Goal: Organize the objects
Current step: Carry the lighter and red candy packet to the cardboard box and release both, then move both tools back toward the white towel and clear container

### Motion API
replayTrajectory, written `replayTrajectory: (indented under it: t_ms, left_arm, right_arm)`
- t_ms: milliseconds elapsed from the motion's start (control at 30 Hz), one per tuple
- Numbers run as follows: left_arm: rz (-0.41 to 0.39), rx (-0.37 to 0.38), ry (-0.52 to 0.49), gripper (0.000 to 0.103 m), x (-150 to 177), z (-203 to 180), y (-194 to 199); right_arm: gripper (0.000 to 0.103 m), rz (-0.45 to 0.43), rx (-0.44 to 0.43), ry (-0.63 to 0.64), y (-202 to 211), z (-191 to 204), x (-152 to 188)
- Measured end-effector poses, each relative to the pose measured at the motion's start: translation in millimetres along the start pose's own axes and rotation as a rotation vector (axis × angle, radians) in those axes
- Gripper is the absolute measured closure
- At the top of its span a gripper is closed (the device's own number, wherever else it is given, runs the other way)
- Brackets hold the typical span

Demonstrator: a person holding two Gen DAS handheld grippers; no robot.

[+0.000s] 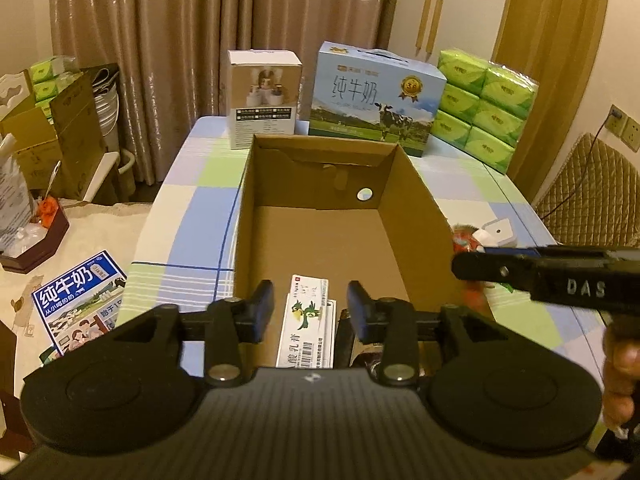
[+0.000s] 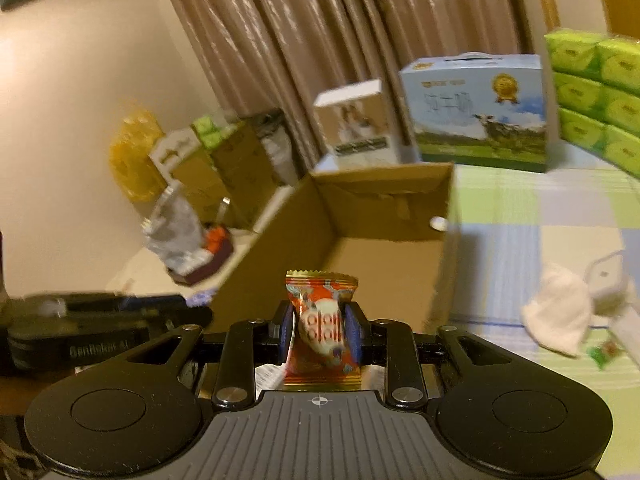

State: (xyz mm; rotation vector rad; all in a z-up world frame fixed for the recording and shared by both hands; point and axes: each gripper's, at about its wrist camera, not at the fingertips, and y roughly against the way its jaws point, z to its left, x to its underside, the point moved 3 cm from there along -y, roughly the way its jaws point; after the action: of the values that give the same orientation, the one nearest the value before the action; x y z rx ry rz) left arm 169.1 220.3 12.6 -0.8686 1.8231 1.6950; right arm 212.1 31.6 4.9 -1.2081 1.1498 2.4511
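The left tongs (image 1: 310, 304) hang open over the near end of the open cardboard box (image 1: 416, 208), nothing between their pads. Below them, on the box floor at the near end, lies a white ointment carton (image 1: 307, 328) with a green bird on it; something dark lies just right of it, too hidden to name.

The right tongs (image 2: 320, 330) are closed on a red and gold candy packet (image 2: 321, 328), held upright between the blue pads above the near right part of the box. In the left view these tongs (image 1: 472, 266) reach in from the right, level with the box's right wall.

On the checked counter (image 1: 192, 216), beyond the box's far wall, stand a small white box (image 1: 264, 96) and a blue milk case (image 1: 376, 96), with green tissue packs (image 1: 484, 104) stacked at far right. To the right of the box lie a white cloth (image 2: 558, 316), a small green sweet (image 2: 604, 350) and a white device (image 1: 498, 230). A blue milk leaflet (image 1: 80, 296) lies off to the near left.
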Motion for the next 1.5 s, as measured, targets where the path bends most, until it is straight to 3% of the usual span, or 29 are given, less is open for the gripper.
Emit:
replayTrajectory:
  t_ms: [33,67,333,467,867,1167,1500]
  left_arm:
    - [-0.002,0.0,0.005,0.062,1,1,2]
    - [-0.004,0.0,0.008,0.062,2,3,3]
    - [-0.009,-0.012,0.029,0.047,13,-1,20]
    - [-0.015,-0.017,0.029,0.034,22,-14,34]
    - [-0.036,-0.002,0.049,0.015,43,-61,71]
    - [-0.036,0.002,0.015,0.004,57,-94,82]
    - [-0.049,0.058,-0.021,0.002,56,-128,79]
  right_arm:
    - [0.046,-0.003,0.005,-0.012,-1,-1,-2]
    - [0.041,-0.015,0.008,-0.02,0,-3,-3]
    - [0.04,-0.066,0.038,-0.054,43,-8,3]
    - [0.029,-0.087,0.078,-0.066,73,-11,21]
    - [0.005,-0.1,0.202,-0.007,151,-22,62]
    - [0.002,-0.158,0.269,-0.03,194,-37,71]
    - [0.002,-0.207,0.34,-0.075,225,-69,77]
